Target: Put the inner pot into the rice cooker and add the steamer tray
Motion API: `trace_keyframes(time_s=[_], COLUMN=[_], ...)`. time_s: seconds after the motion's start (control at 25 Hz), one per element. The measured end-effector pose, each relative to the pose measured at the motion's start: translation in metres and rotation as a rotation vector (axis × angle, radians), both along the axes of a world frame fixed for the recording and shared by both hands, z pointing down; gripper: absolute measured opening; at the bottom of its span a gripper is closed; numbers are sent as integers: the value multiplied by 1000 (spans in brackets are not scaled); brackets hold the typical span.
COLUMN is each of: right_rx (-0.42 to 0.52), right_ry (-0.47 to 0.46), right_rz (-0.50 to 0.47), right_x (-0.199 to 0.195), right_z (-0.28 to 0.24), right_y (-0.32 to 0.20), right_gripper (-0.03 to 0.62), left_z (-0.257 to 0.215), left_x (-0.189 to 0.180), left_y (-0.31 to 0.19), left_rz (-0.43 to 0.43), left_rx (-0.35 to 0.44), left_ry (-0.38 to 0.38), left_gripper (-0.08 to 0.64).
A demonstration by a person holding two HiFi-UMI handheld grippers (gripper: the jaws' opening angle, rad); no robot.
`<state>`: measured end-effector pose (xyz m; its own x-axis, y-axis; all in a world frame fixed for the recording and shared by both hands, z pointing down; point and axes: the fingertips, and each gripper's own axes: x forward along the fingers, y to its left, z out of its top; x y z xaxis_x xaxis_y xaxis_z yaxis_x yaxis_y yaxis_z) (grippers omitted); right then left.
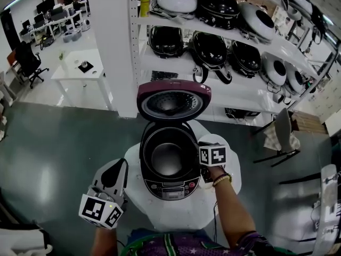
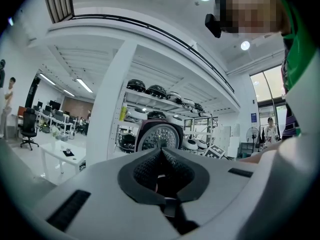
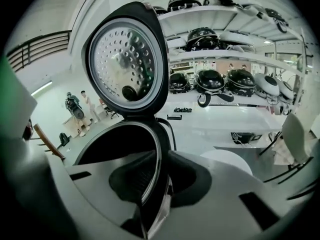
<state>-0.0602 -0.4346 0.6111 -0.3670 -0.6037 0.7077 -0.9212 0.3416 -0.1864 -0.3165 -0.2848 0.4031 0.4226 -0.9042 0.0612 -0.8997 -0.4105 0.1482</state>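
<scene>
pot rim point(image 3: 158, 169), thin, perhaps metal, between fingers point(image 3: 135, 179)

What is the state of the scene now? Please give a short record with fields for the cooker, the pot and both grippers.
rice cooker: on a round white table, lid open and upright
inner pot: inside the cooker
right gripper: at the cooker's right side, jaws slightly apart, astride the pot's rim
left gripper: left of the cooker, jaws shut, nothing between them
</scene>
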Motion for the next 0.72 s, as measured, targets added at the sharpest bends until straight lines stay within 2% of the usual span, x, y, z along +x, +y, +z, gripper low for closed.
trace_keyframes(time_s=[0.72], right_rx=[104], right_ry=[-59], right_rz=[13], right_x=[10], right_z=[-45], right_y=[42], right_gripper=[83], left_z=[-6], left_x=[23], left_y=[1], left_rz=[94], left_rx=[28], left_ry=[20], left_gripper=[20])
